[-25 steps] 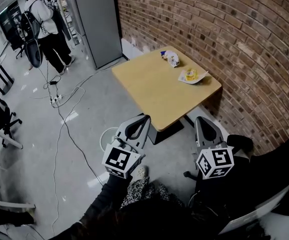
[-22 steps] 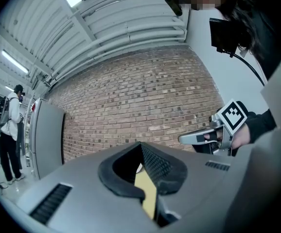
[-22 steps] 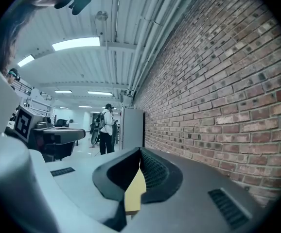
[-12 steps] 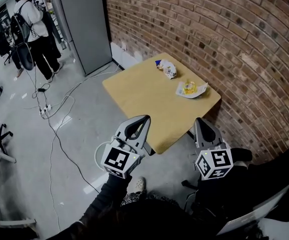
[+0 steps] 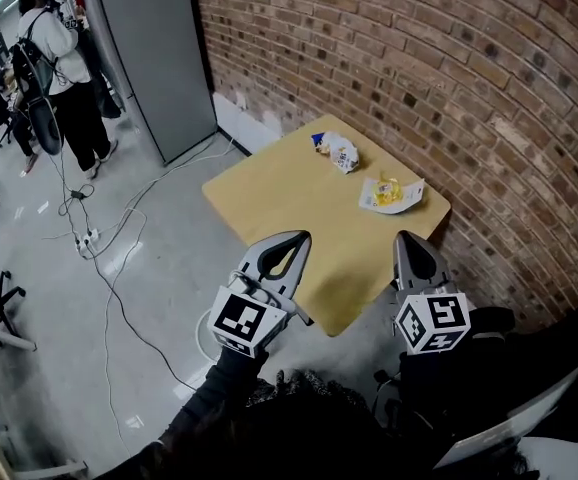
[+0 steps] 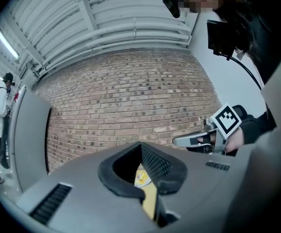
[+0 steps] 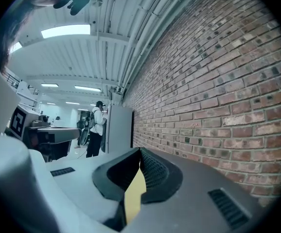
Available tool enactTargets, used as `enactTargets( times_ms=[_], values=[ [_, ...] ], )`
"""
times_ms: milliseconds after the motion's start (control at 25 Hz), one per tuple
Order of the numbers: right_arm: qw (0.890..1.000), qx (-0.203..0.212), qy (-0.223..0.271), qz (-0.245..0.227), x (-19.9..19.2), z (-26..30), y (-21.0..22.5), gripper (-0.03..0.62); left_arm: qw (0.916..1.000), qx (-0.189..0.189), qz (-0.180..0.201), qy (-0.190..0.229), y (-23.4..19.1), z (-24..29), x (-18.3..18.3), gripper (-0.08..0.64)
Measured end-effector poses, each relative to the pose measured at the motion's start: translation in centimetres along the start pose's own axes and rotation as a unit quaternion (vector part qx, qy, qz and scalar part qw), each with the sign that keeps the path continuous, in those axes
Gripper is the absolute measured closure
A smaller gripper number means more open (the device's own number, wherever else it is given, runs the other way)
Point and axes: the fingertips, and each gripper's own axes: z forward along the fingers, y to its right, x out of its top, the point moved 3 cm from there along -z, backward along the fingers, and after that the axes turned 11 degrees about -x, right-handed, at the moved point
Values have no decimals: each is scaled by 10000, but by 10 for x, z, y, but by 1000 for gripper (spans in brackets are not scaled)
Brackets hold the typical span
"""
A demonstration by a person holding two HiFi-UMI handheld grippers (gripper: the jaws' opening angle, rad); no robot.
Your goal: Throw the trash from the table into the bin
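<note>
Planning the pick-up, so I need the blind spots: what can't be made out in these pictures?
Bin: none clearly shown; in the head view the left gripper and a sleeve cover floor beside the table.
Crumpled wrapper and yellow-marked paper: too small in head view to identify.
Left gripper view: its shut jaws hide all but a sliver of the paper.
Right gripper view: shut jaws of the right gripper leave only a table strip.

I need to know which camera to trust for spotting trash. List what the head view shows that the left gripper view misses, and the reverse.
Head view only: the crumpled wrapper near the wall, and floor cables. Left gripper view only: ceiling pipes. Both: the yellow wrapper, glimpsed through the gap in the left gripper's shut tongs, the table, the brick wall and the right gripper.
</note>
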Motion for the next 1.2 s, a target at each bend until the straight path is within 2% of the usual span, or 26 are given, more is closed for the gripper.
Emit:
enactTargets(
  times_ms=[280,520,1200],
  values=[
    [9998,-179,-41,52,-7,30,3,583,10000,-62,36,-47,-28,7,-5,555],
    [9996,-156,-214,-73,-21,50,11,581,9997,-45,-160,-160,-44,27,-25,555],
    [9992,-158,-355,71,-40,167,88,581,9988,-208,-236,-385,-98,149,-55,555]
  ],
)
